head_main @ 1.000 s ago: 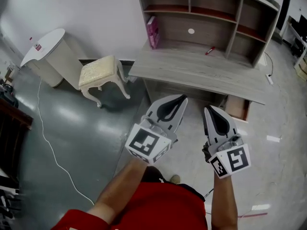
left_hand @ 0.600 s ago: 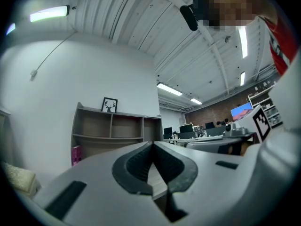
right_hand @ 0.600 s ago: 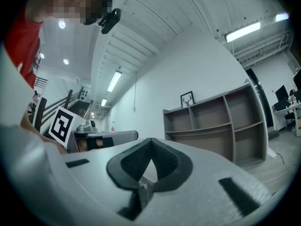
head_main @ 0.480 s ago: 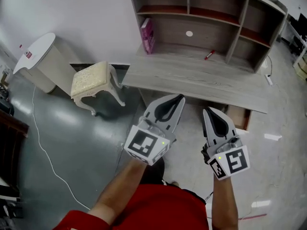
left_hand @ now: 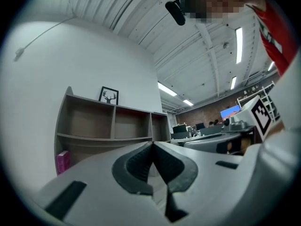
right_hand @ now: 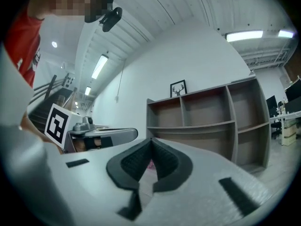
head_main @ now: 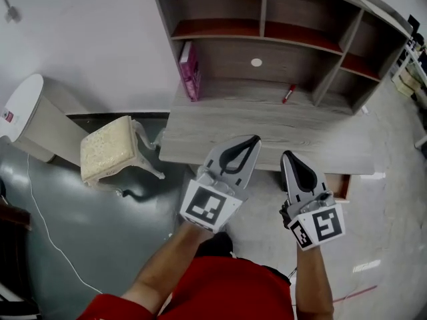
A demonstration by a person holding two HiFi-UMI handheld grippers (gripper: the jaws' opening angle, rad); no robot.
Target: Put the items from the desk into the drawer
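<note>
At the far left a white round table (head_main: 23, 109) is cut off by the frame edge, and a cushioned stool (head_main: 107, 153) stands just beside the desk (head_main: 220, 129). At the desk's left end a pink box (head_main: 190, 69) stands upright against the side wall of the shelf unit (head_main: 263, 29); its print is too small for me to read. My left gripper (head_main: 254, 139) is held at the desk's front edge. Its jaws are closed tip to tip, with nothing between the pads (left_hand: 136, 166) and nothing touched. Further right a red pen (head_main: 288, 93) lies on the desk top at the foot of the shelves, well apart from both my grippers. My right gripper (head_main: 287, 155) points at the desk's front edge, its jaws pressed together and likewise empty. To its right, only a brown sliver of what seems to be the drawer (head_main: 341, 184) shows under the desk top. The rest is hidden by the top and my gripper.
</note>
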